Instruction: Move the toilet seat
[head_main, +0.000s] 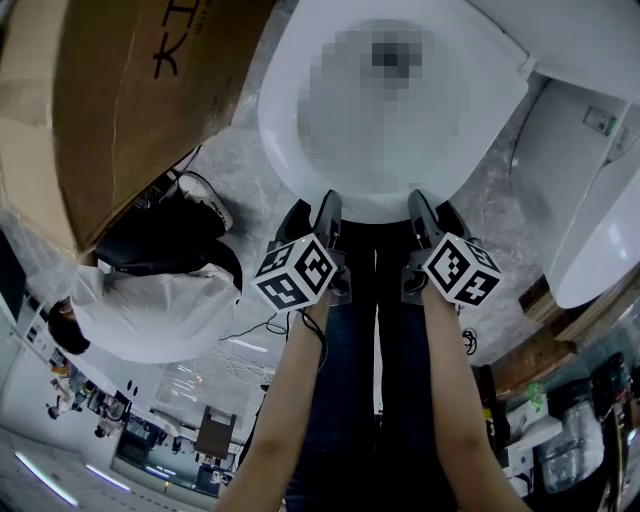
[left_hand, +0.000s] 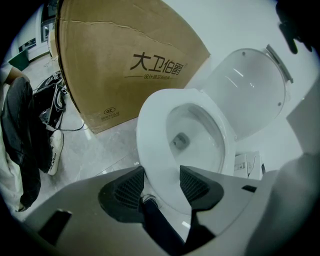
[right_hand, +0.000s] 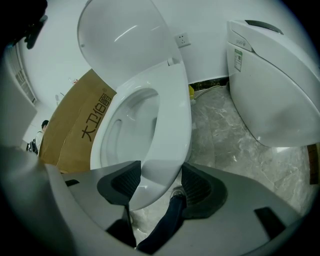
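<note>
The white toilet seat (head_main: 372, 200) lies down on the bowl with the lid (left_hand: 250, 90) raised behind it. Both grippers are at the seat's front rim, left gripper (head_main: 326, 214) beside right gripper (head_main: 421, 214). In the left gripper view the seat (left_hand: 155, 130) shows between the jaws of the left gripper (left_hand: 162, 182), which stand wide apart. In the right gripper view the seat (right_hand: 170, 115) runs tilted between the spread jaws of the right gripper (right_hand: 161, 182). I see no pad clearly pressing on it. The person's leg and shoe show below the jaws.
A large cardboard box (head_main: 130, 90) stands close on the toilet's left. A second white toilet (head_main: 580, 180) stands on the right, with marble floor (right_hand: 225, 135) between. A person in a white top (head_main: 150, 300) sits at the left, shoe (head_main: 205, 200) near the box.
</note>
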